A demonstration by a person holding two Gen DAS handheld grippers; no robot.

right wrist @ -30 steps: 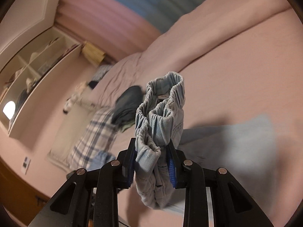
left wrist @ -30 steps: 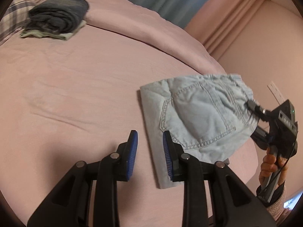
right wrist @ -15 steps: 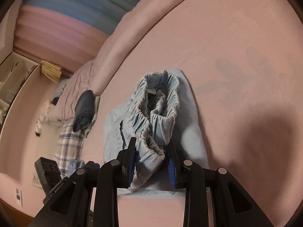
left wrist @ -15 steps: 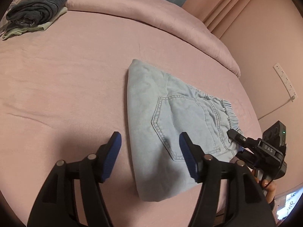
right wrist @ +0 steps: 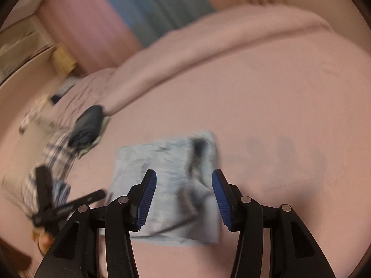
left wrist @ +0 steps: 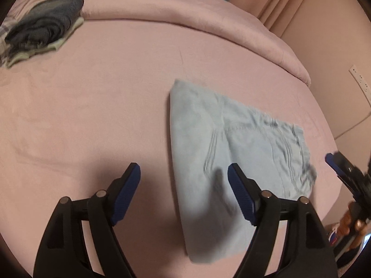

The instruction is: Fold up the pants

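A folded pair of light-blue denim pants (left wrist: 234, 153) lies flat on a pink bedsheet (left wrist: 92, 106), a back pocket's stitching facing up and the gathered waistband toward the bed's near right edge. The left gripper (left wrist: 183, 180) hovers above the sheet with its blue-padded jaws spread wide and nothing between them; one finger stands over bare sheet, the other over the denim's lower part. From the right wrist camera, blurred by motion, the right gripper (right wrist: 184, 199) likewise hangs with jaws wide apart and empty, the pants (right wrist: 167, 185) lying on the bed beyond and between its fingers. At the far left of the bed, well apart from the denim, sits a stack of dark folded clothes (left wrist: 44, 27) atop a pale green garment, beside a plaid fabric (right wrist: 58, 153). A rolled pink duvet (left wrist: 185, 16) runs along the bed's far side, with pink and blue curtains (right wrist: 143, 7) behind it.
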